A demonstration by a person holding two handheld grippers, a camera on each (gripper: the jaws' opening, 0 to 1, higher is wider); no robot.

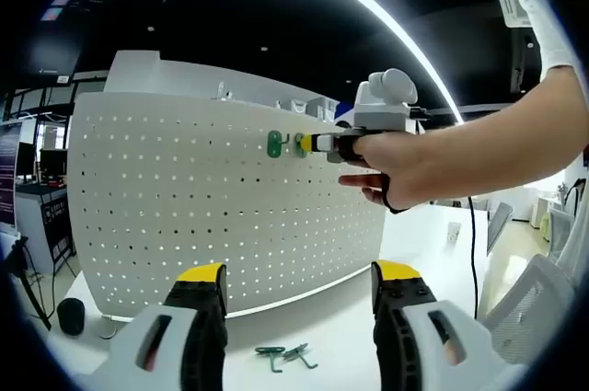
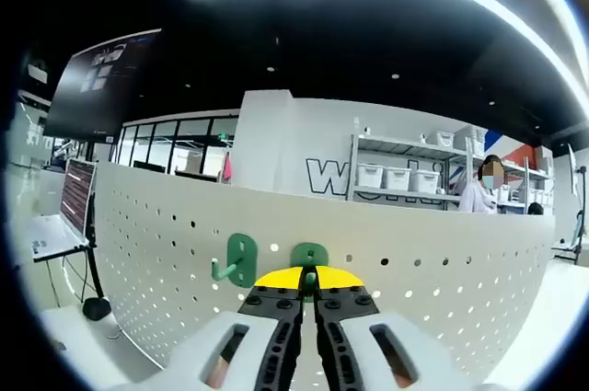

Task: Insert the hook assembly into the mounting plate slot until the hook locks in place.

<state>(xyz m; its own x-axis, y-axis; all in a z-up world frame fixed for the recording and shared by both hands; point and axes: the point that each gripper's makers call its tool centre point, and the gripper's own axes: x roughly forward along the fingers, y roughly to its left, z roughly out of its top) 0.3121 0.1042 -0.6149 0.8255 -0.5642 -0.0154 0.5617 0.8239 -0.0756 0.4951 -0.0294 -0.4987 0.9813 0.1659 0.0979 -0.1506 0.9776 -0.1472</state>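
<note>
A white pegboard mounting plate (image 1: pixel 184 207) stands upright on a white table (image 1: pixel 340 327). One green hook (image 1: pixel 275 143) hangs in its upper row. Just right of it, a second green hook (image 1: pixel 299 144) sits against the plate, with the right gripper (image 1: pixel 311 143), held in a person's hand, shut on it. In the right gripper view, the jaws of the right gripper (image 2: pixel 310 279) are closed on that hook's plate (image 2: pixel 310 255) at the pegboard (image 2: pixel 442 271); the hung hook (image 2: pixel 239 262) is to its left. My left gripper (image 1: pixel 299 285) is open and holds nothing, low before the board.
Loose green hooks (image 1: pixel 285 355) lie on the table between the left jaws. A grey chair (image 1: pixel 534 299) stands at the right. A laptop on a stand (image 2: pixel 64 216) is left of the board. Shelves with bins (image 2: pixel 396 175) and a person (image 2: pixel 483 193) are behind.
</note>
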